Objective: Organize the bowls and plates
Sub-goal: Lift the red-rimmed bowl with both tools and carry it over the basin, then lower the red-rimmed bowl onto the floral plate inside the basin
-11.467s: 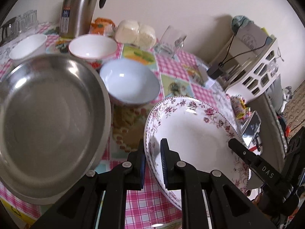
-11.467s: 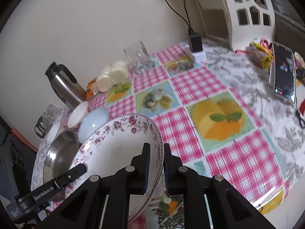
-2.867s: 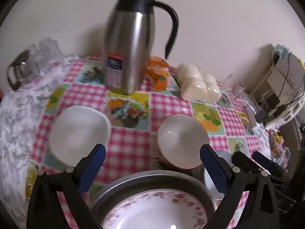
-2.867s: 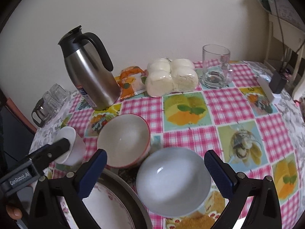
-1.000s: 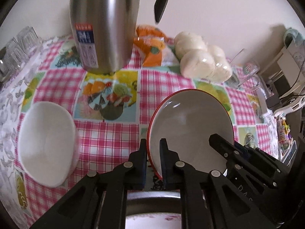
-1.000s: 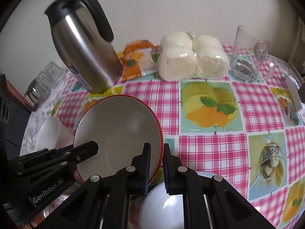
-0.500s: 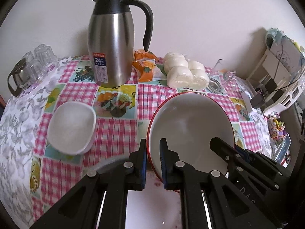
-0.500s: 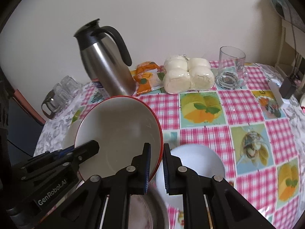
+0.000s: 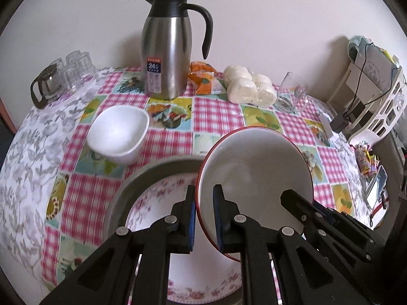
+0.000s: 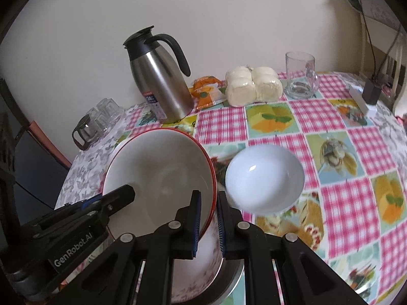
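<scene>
Both grippers hold a white bowl with a red rim (image 9: 257, 167) (image 10: 157, 172), tilted in the air. My left gripper (image 9: 204, 216) is shut on its left rim, my right gripper (image 10: 209, 221) on its right rim. Below it sits a floral plate (image 9: 157, 200) inside a steel basin (image 9: 152, 170), partly hidden by the bowl. The right gripper (image 9: 305, 208) also shows in the left wrist view and the left gripper (image 10: 112, 200) in the right wrist view. A small white bowl (image 9: 118, 133) stands left on the checked tablecloth. A pale blue bowl (image 10: 264, 178) stands right of the basin.
A steel thermos jug (image 9: 168, 48) (image 10: 159, 81) stands at the back, with an orange packet (image 9: 203, 78), wrapped buns (image 9: 249, 86) and a glass mug (image 10: 301, 75) beside it. Small glasses (image 9: 63, 76) sit far left. A white rack (image 9: 374, 96) with cables is at the right.
Both grippers have pulled back and risen with the red-rimmed bowl, carrying it from the tablecloth to above the floral plate in the basin. The jug and buns look farther away.
</scene>
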